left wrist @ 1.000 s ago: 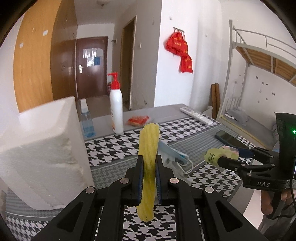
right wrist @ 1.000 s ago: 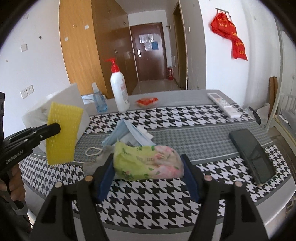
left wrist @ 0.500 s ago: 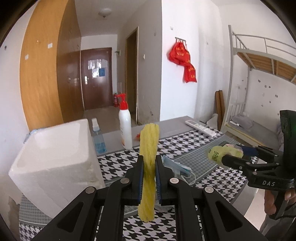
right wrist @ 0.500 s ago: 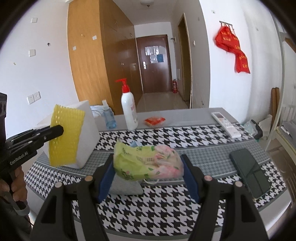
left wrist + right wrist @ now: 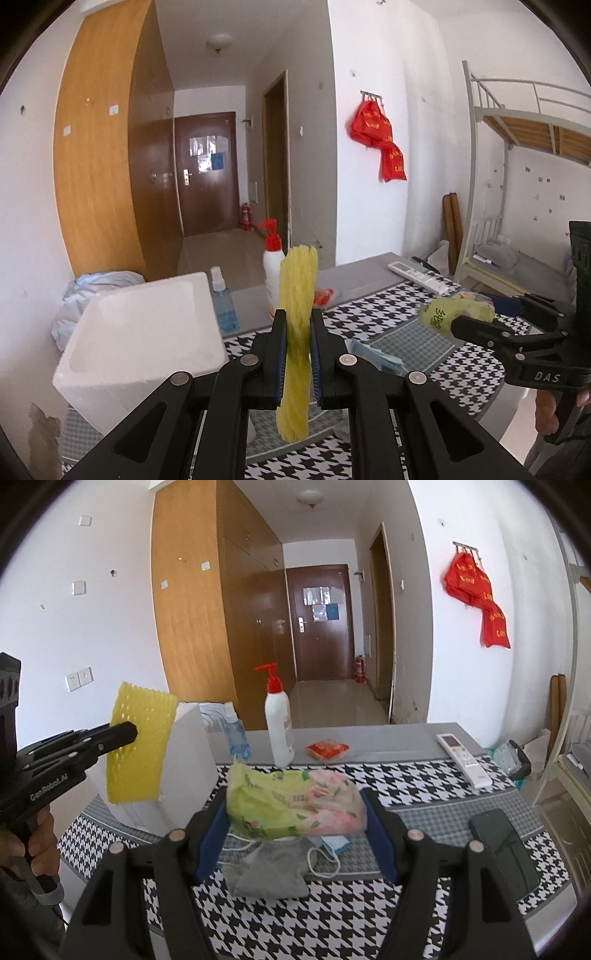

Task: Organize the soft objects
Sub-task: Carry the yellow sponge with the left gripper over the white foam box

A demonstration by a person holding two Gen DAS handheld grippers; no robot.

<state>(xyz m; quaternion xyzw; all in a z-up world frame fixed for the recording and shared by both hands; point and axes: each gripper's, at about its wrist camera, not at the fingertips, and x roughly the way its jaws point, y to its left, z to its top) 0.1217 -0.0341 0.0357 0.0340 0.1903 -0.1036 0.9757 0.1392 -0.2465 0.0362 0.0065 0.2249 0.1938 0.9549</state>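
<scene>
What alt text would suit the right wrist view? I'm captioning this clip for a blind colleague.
The right gripper holds a floral tissue pack above a houndstooth-clothed table, over a grey cloth and face mask. At left, the left gripper grips a yellow mesh pad beside a white foam box.

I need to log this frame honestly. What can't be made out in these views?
- White foam box floor: left view, near wall hides it.
- Face masks: right view, tissue pack covers them; count unclear.
- Pack's print: both views, too small.
- Phone: right view, screen dark.
</scene>
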